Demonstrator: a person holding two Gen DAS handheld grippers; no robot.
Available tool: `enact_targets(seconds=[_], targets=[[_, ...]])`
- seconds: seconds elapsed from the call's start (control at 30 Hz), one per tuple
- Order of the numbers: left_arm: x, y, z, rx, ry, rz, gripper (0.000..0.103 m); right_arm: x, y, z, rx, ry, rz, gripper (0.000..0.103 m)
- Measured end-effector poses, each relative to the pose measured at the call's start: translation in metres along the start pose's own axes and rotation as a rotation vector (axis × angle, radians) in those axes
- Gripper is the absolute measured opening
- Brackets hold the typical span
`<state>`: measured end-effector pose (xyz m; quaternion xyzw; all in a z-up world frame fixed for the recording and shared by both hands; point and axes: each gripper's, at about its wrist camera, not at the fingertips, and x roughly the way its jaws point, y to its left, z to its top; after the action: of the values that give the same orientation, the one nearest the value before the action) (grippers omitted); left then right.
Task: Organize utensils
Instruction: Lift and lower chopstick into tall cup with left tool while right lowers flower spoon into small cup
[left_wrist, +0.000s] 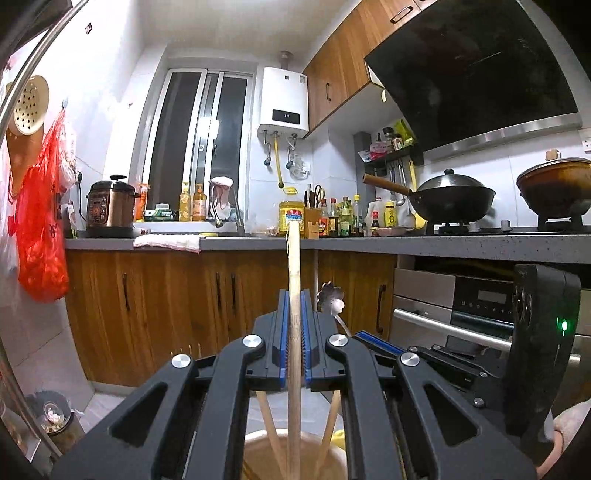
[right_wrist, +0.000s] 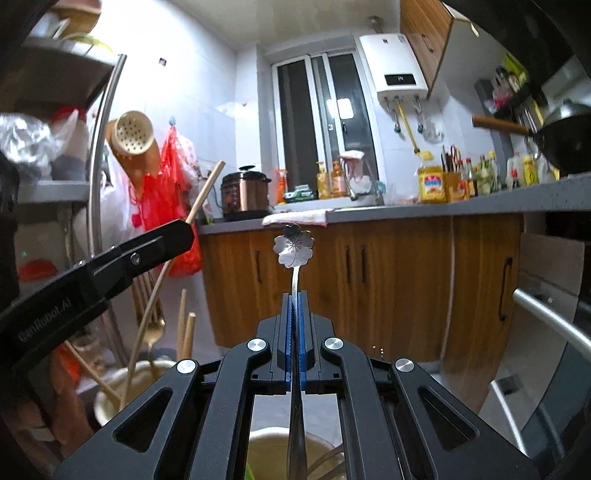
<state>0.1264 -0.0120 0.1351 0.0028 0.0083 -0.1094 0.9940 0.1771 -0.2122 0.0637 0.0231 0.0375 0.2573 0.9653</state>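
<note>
My left gripper (left_wrist: 294, 295) is shut on a long wooden stick-like utensil (left_wrist: 293, 266) that stands upright, its lower end in a round beige holder (left_wrist: 266, 458) with other wooden sticks. My right gripper (right_wrist: 295, 295) is shut on the handle of a metal spoon with a flower-shaped end (right_wrist: 294, 245), held upright over a second round holder (right_wrist: 269, 454). The spoon's flower end (left_wrist: 330, 295) and the right gripper (left_wrist: 373, 338) show just right of my left gripper. The left gripper (right_wrist: 181, 229) shows at left with its stick (right_wrist: 203, 195) above the holder (right_wrist: 107, 402).
A grey kitchen counter (left_wrist: 369, 243) with wooden cabinets (left_wrist: 166, 295) runs across ahead, holding a rice cooker (left_wrist: 109, 205), bottles, a wok (left_wrist: 454, 201) and a pot. A built-in oven (left_wrist: 480, 306) is at right. A red bag (left_wrist: 40, 229) hangs at left.
</note>
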Motion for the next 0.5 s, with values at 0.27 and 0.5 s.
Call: enact_targets(seconds=[0.27, 0.5], targets=[[-0.011, 0.001, -0.008, 0.011, 0.054, -0.013, 0.006, -0.017, -0.006, 0.001, 0.016, 0.043, -0.009, 0.004], [-0.032, 0.005, -0.013, 0.01, 0.148, -0.031, 0.006, -0.035, -0.01, -0.003, 0.043, 0.125, -0.002, 0.004]])
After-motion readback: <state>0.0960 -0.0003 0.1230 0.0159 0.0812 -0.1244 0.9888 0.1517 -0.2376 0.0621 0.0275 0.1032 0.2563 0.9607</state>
